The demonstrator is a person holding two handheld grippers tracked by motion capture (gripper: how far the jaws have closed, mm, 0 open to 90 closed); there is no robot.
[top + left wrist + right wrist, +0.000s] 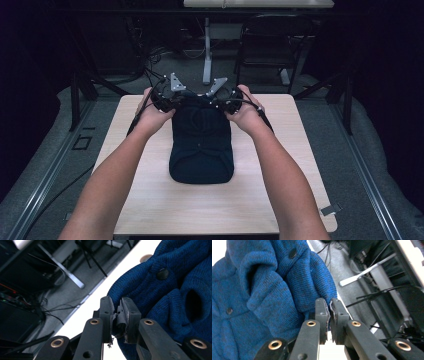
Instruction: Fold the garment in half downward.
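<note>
A dark blue knitted cardigan [201,145] with dark buttons lies folded in the middle of the light wooden table [150,200]. Both grippers are at its far end, each held in one of the person's hands. My left gripper [172,97] is at the far left corner; in the left gripper view it [117,305] is shut on a fold of the cardigan's [175,277] edge. My right gripper [222,100] is at the far right corner. In the right gripper view its jaws [329,305] stand almost together at the edge of the cardigan [262,290], pinching a thin bit of knit.
Beyond the table's far edge is grey floor with cables, a white table leg [206,50] and a dark chair [270,40]. Bare wood lies to both sides of the cardigan and in front of it. A small tab [330,209] sits at the near right edge.
</note>
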